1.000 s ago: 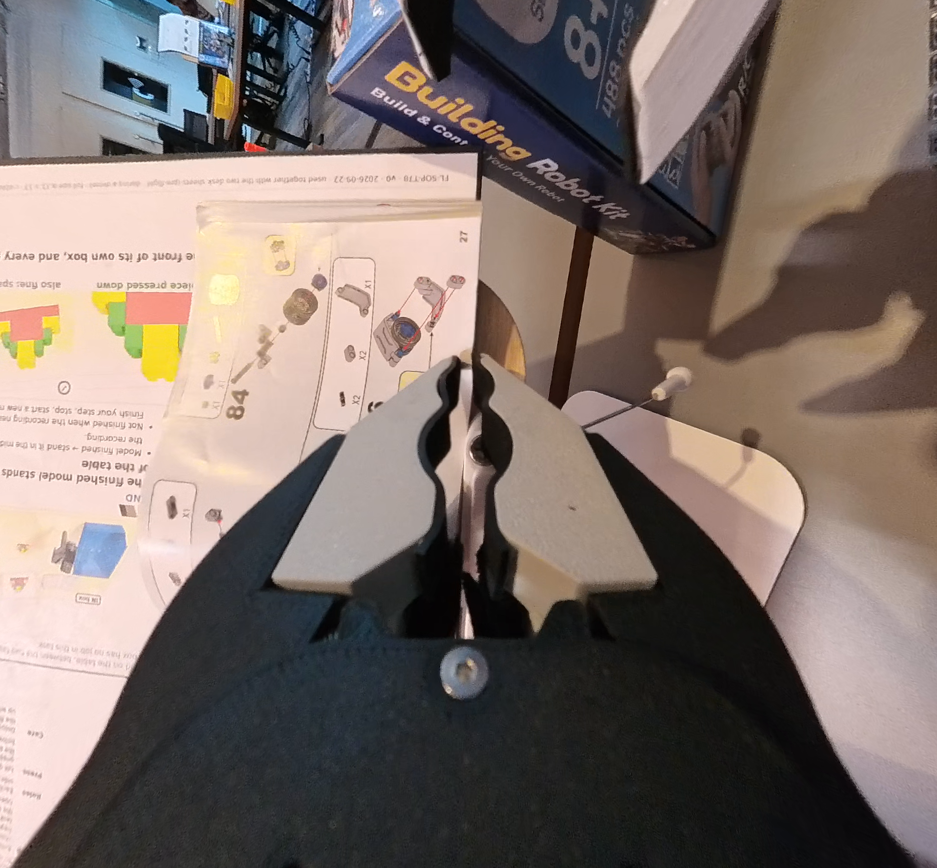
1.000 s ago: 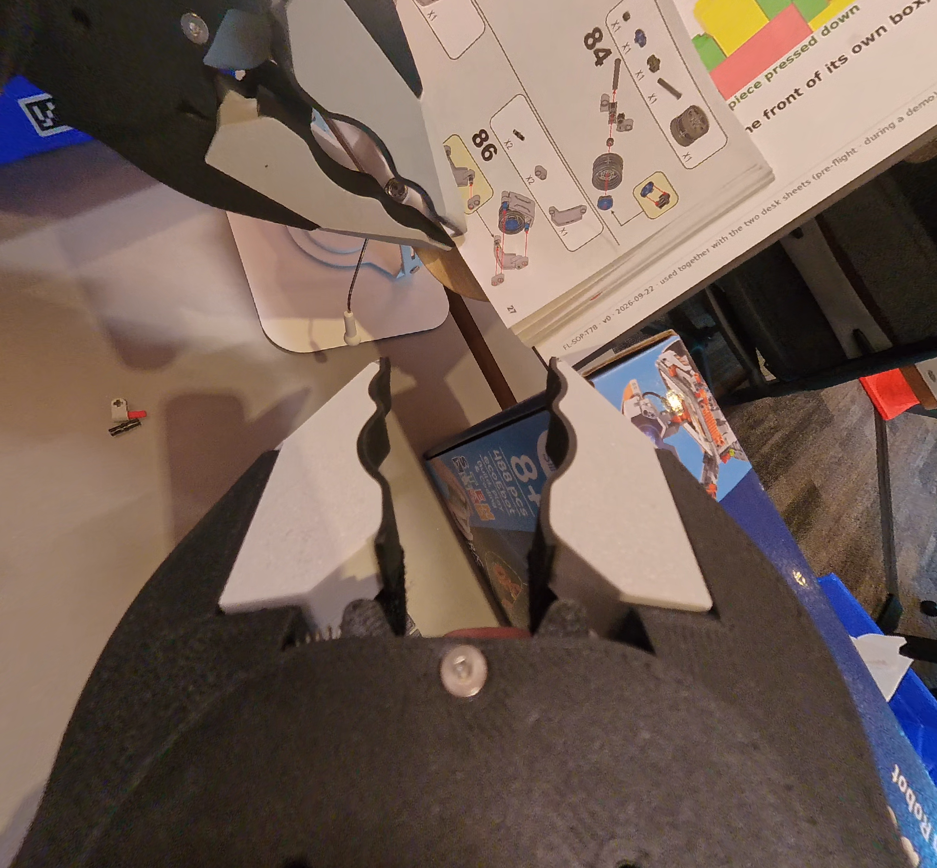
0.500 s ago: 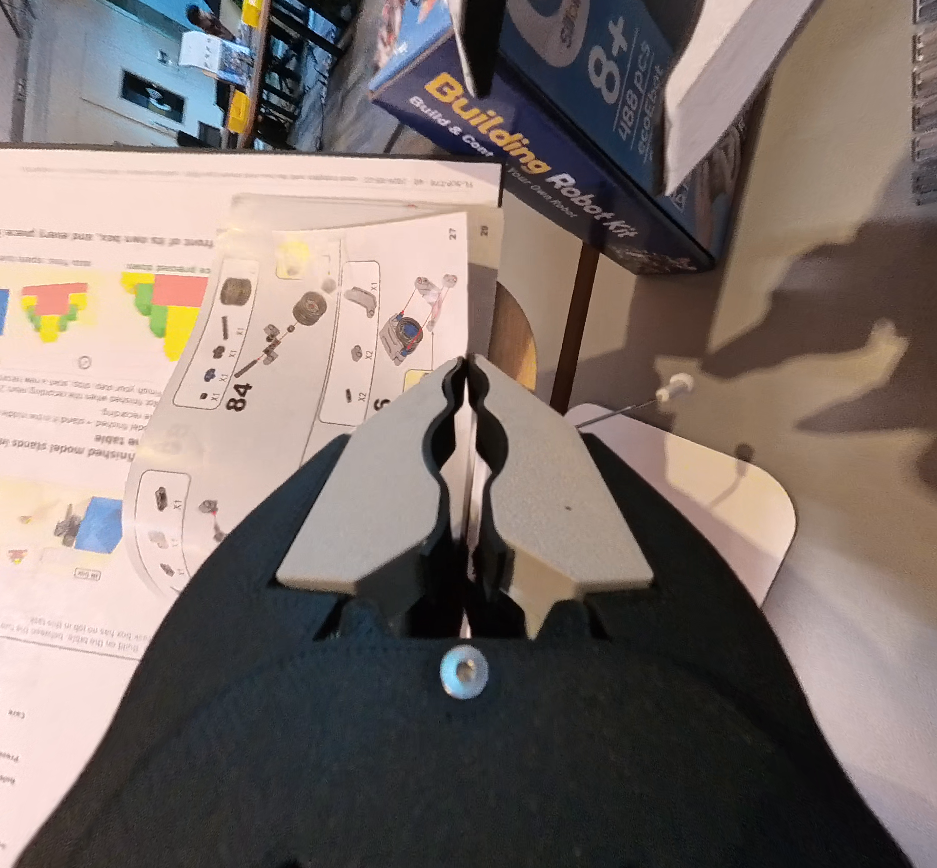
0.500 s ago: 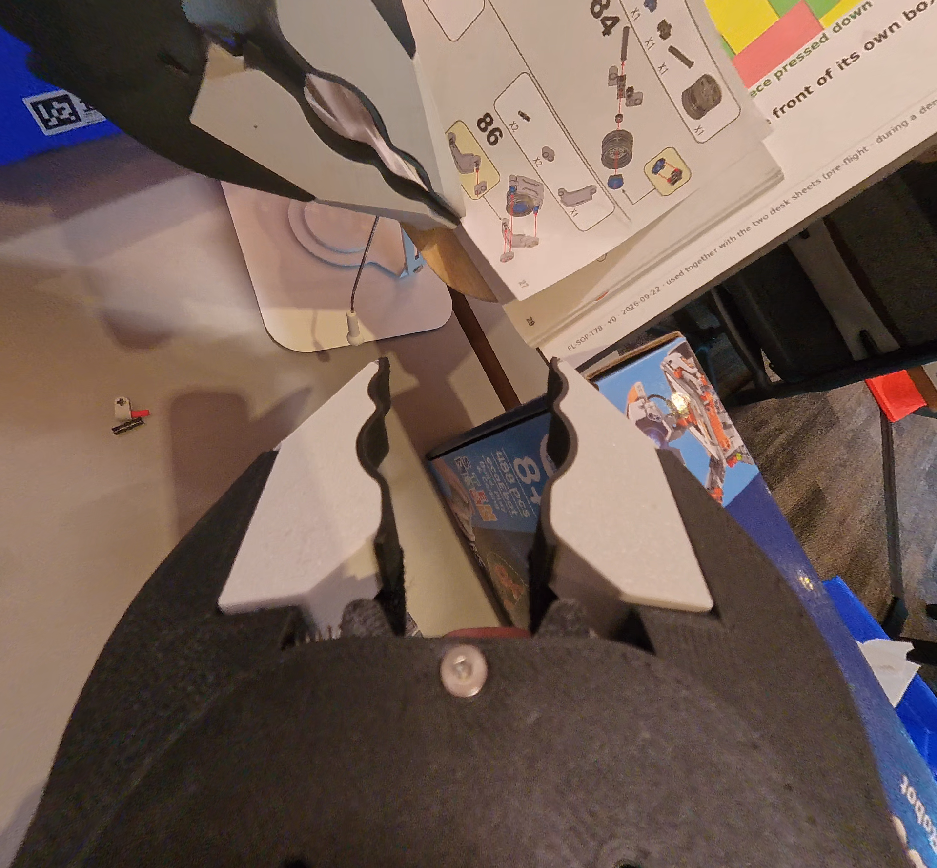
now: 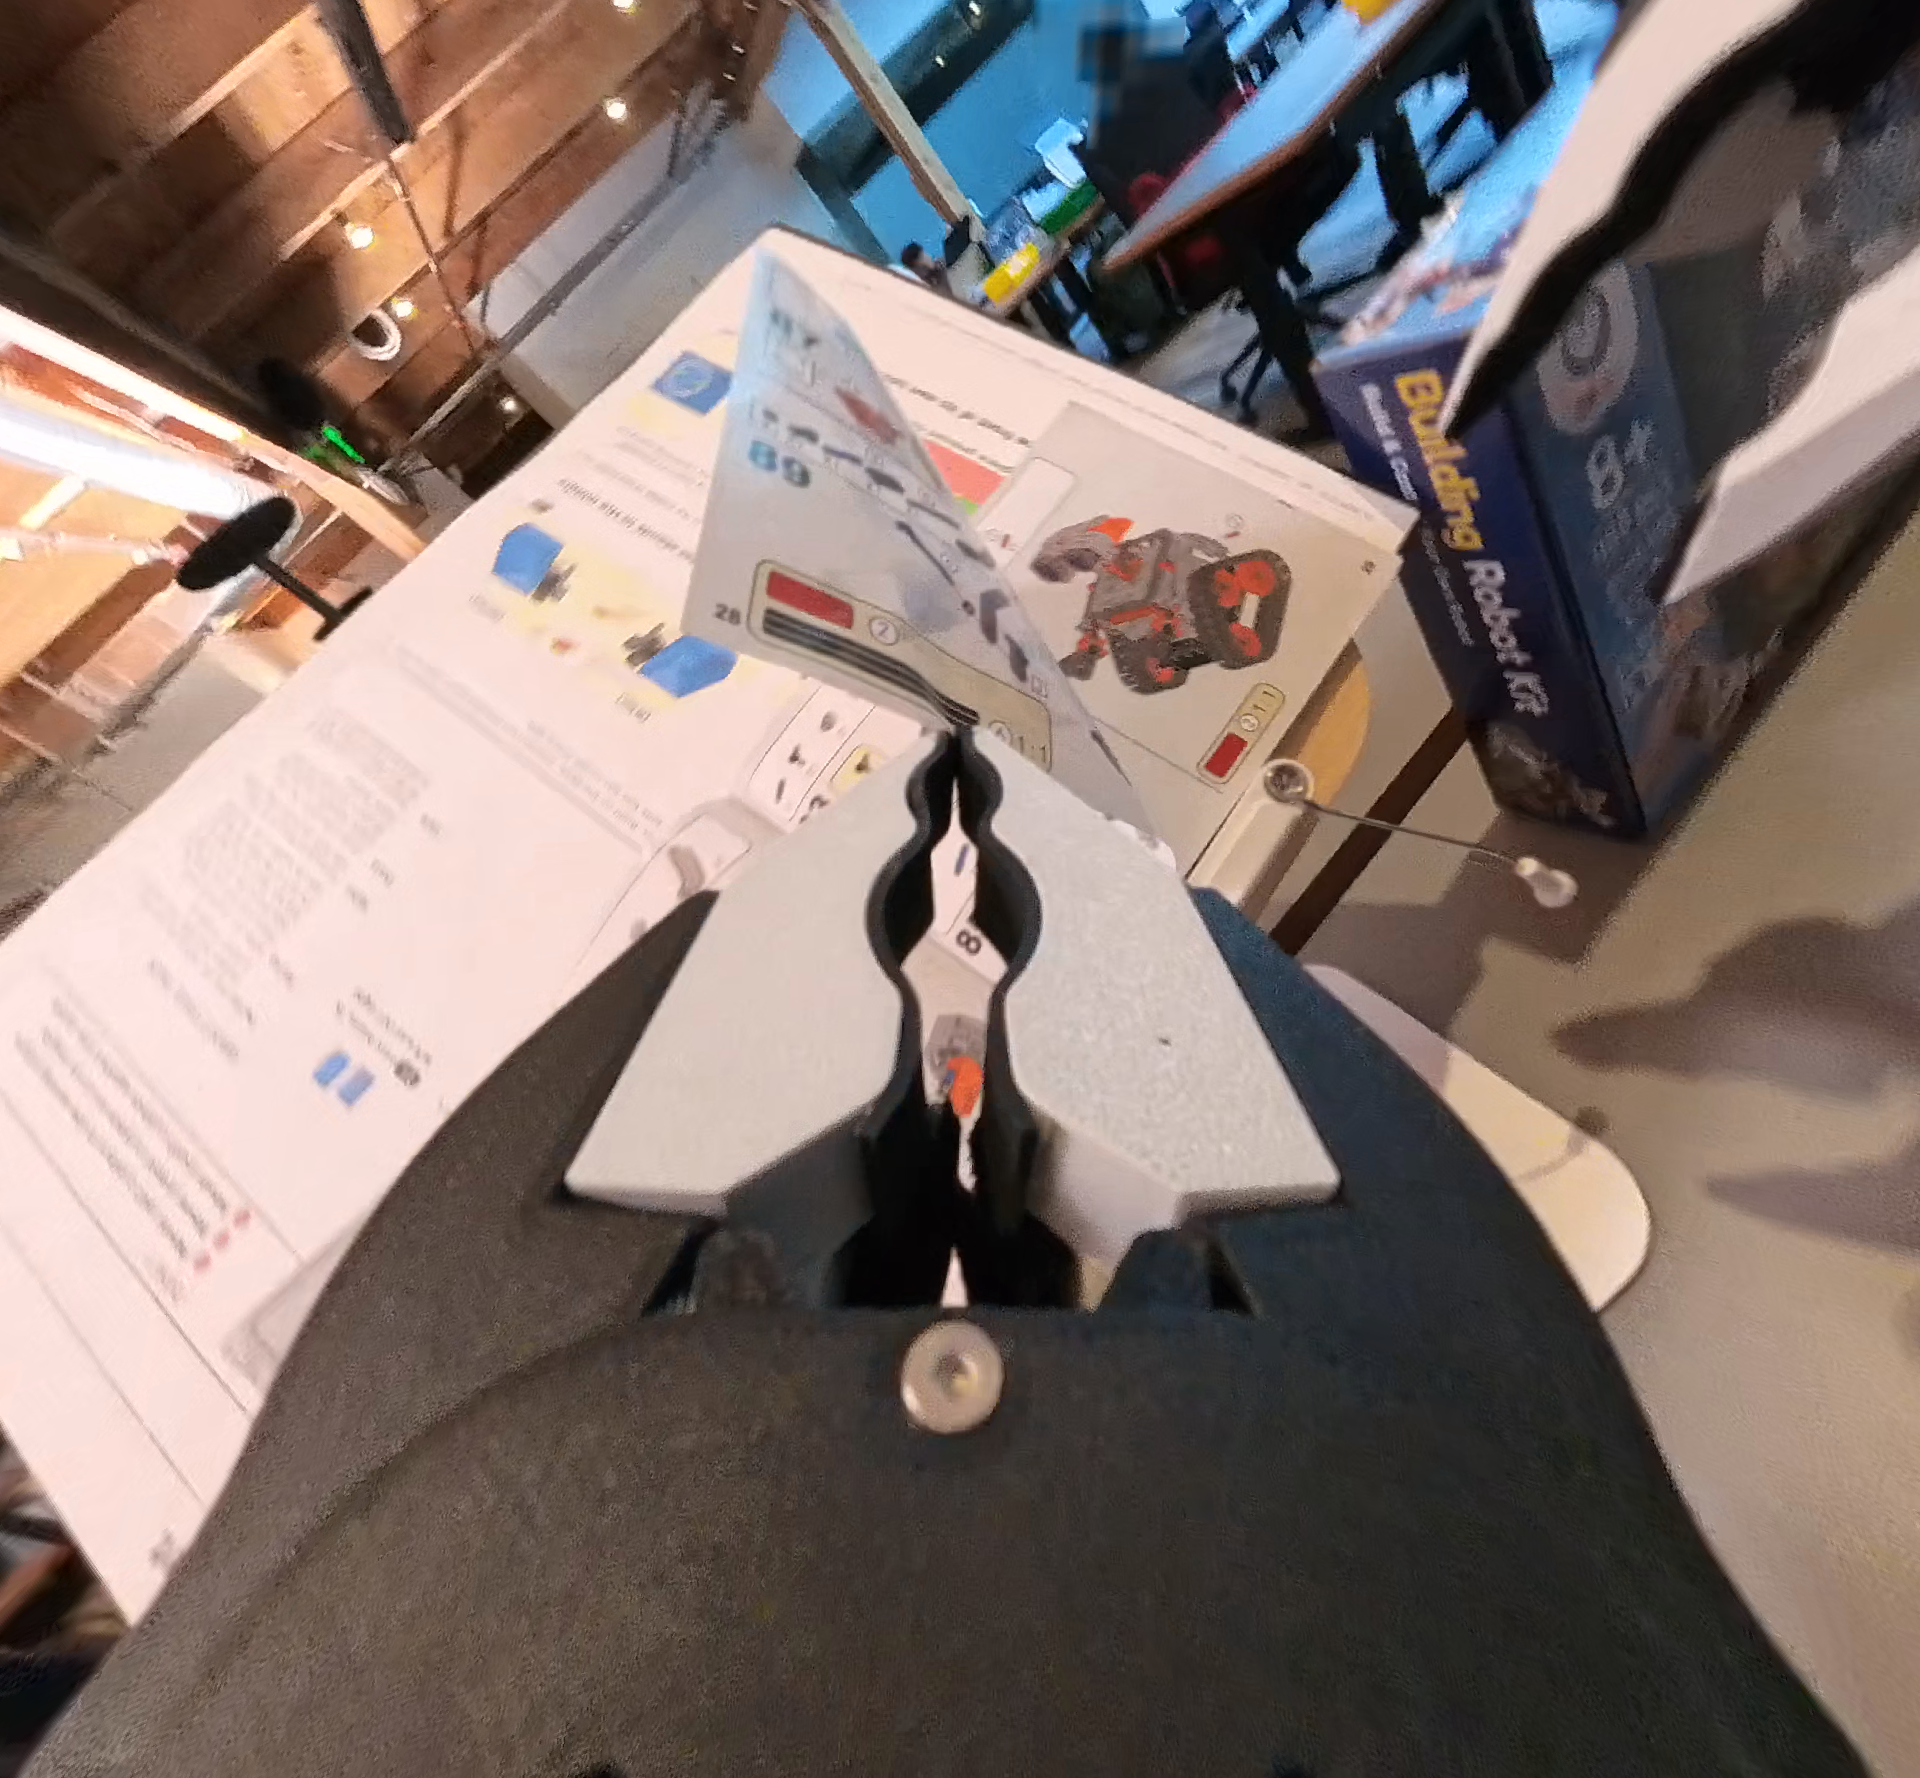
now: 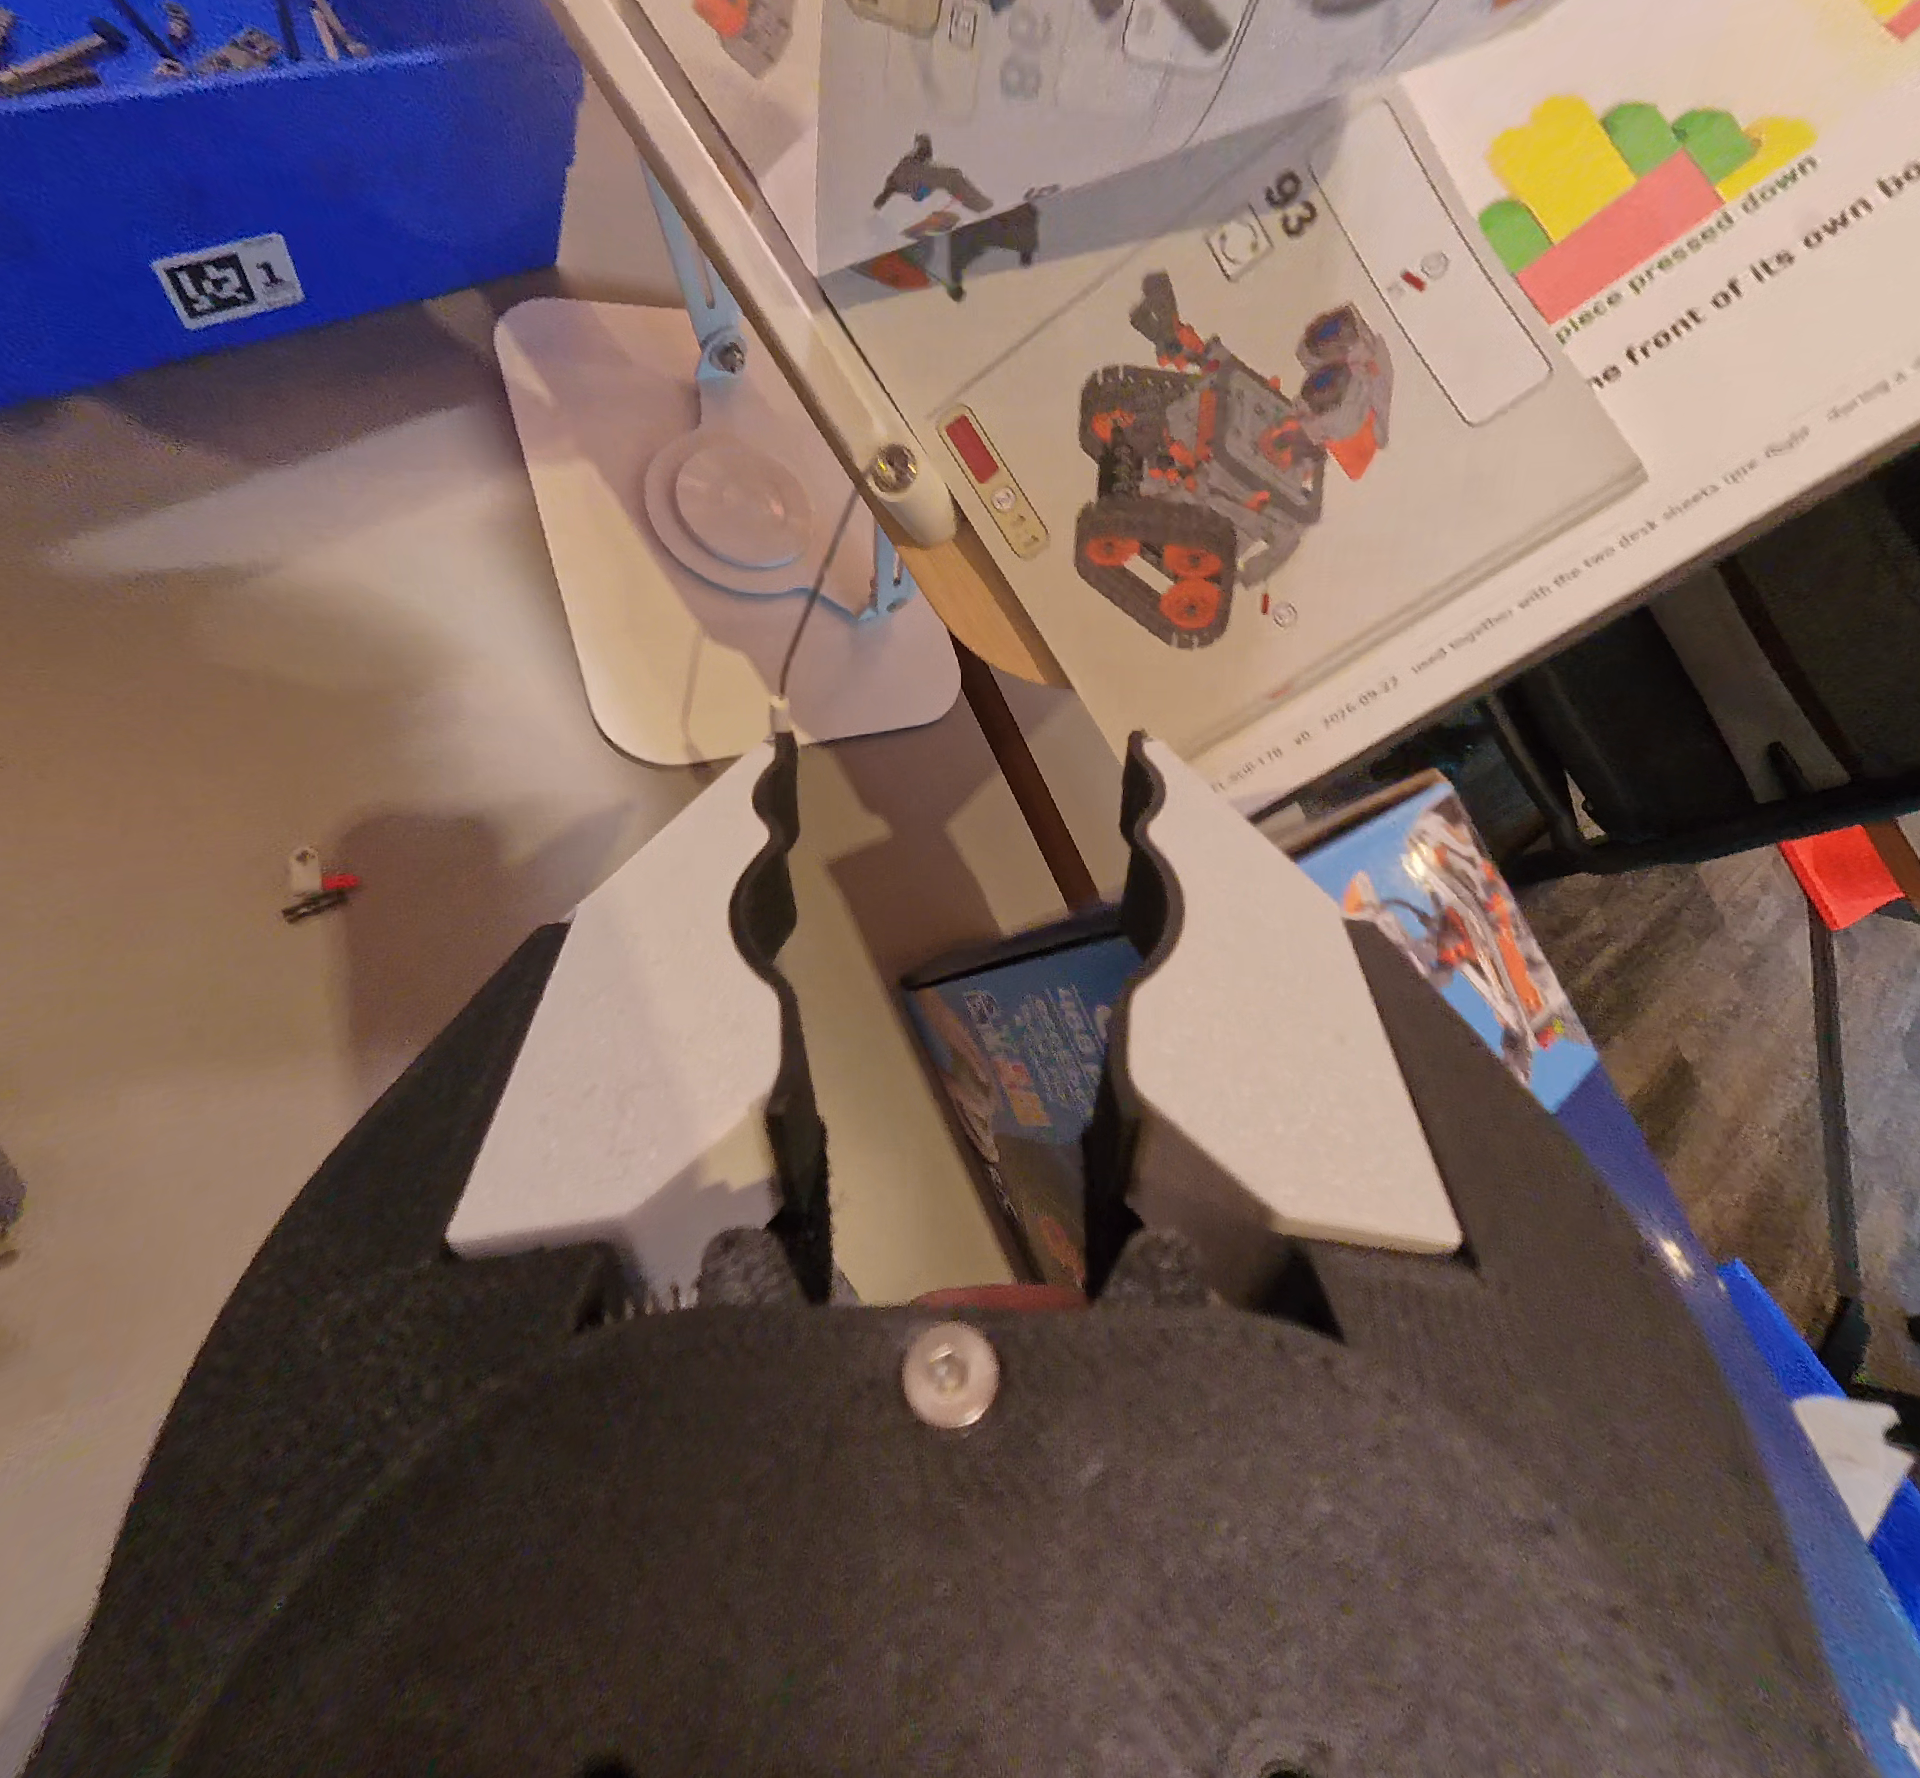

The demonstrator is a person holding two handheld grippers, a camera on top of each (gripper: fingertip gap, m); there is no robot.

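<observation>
My left gripper [image 5: 951, 741] is shut on the edge of a page [image 5: 831, 523] of an instruction booklet and holds it lifted, standing on edge above the booklet. The page beneath [image 5: 1164, 585] shows a picture of a grey and orange tracked robot. My right gripper [image 6: 961, 752] is open and empty, hovering over the beige table just in front of the book stand's white base [image 6: 644, 502]. The lifted page [image 6: 1039, 14] is blurred at the top of the right wrist view, above the robot page [image 6: 1226, 502]. The right gripper's fingers [image 5: 1714, 66] show at the top right of the left wrist view.
The booklet lies on a large printed sheet [image 5: 364, 845] on the tilted stand, with a thin wire page holder [image 5: 1548, 881] beside it. A blue kit box [image 6: 1434, 918] stands at the table's edge. A blue parts bin [image 6: 260, 118] sits far left. A small white, red and black part [image 6: 312, 881] lies on the table. The grippers' ends are close to 15 centimetres from one another.
My left gripper has lifted the pinched page up and over, uncovering the robot picture page. It has left the right wrist view. The right gripper has stayed open and almost still.
</observation>
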